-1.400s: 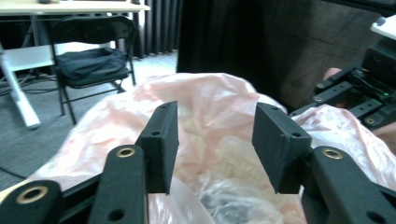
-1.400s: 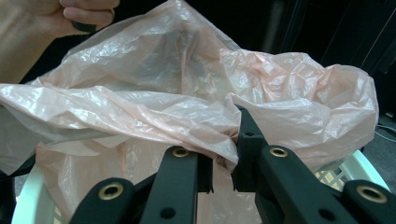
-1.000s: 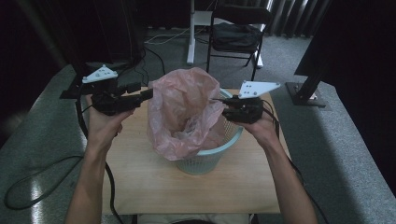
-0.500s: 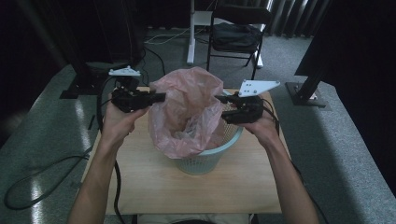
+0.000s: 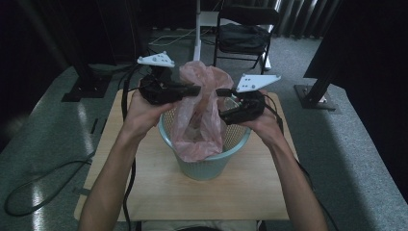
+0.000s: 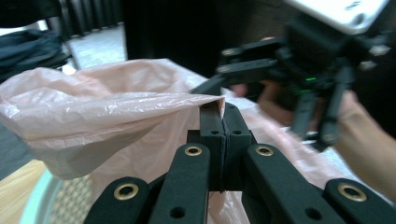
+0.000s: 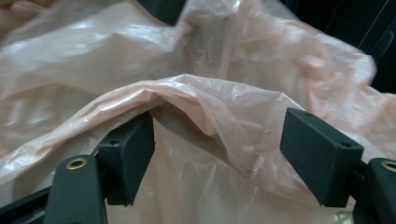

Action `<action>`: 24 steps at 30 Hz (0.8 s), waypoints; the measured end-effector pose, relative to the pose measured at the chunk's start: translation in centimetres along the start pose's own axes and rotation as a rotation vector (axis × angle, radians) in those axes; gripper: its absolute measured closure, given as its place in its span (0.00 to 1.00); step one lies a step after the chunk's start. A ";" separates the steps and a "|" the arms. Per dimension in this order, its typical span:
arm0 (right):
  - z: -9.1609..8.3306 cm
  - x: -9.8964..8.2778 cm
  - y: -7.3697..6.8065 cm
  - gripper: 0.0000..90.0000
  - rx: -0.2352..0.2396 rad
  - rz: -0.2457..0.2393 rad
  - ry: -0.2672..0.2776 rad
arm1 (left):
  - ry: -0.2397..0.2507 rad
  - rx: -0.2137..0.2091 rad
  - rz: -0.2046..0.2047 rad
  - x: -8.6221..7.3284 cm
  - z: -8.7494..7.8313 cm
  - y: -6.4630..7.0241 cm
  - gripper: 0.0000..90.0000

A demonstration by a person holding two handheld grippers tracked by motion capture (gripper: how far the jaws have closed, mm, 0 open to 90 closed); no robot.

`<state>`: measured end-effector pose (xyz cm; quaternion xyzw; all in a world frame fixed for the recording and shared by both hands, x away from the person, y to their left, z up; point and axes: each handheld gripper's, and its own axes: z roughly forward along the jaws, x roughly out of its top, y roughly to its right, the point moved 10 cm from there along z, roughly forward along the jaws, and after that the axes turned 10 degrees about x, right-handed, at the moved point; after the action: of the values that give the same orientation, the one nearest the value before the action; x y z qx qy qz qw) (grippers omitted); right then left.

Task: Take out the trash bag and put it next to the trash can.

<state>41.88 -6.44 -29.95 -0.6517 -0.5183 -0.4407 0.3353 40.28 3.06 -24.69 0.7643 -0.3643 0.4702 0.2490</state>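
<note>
High view: the pink bag (image 5: 199,115) stands in the pale basket (image 5: 204,161) at the centre of the frame, its top rising above the rim. The left gripper (image 5: 195,89) comes in from the left at the bag's upper edge, jaws pressed together on the film. The right gripper (image 5: 222,92) faces it from the right, just beside the bag's top, jaws having just been opening. Both forearms rise from the bottom edge, hands held level over the basket, grippers pointing at each other across the bag mouth, which runs left to right between them.

Left gripper view: the jaws meet at centre frame, clamped on a fold of bag (image 6: 116,112) that stretches off to the left; the other gripper hangs blurred in the upper right.

Right gripper view: the jaws stand wide apart at the lower left and lower right, a ridge of bag (image 7: 205,100) arching between them, draped on the left pad, not squeezed. Judged from this, the next move turns on that ridge: it lies straight ahead of the right gripper, between its pads, ready for a fresh pinch
</note>
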 end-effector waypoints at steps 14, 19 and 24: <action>0.9 1.3 0.0 0.26 0.071 -0.063 0.062 | 0.012 -0.109 0.025 0.3 -0.5 1.2 0.99; 0.5 1.5 -0.5 0.25 0.089 -0.105 0.069 | 0.012 -0.118 0.039 0.4 -0.6 1.5 0.99; 0.2 2.0 -0.7 0.24 0.113 -0.149 0.093 | 0.003 -0.129 0.065 0.5 -0.3 2.0 0.99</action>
<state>41.40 -5.37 -28.24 -0.5704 -0.5729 -0.4644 0.3616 38.67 1.87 -24.01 0.7337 -0.4180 0.4549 0.2829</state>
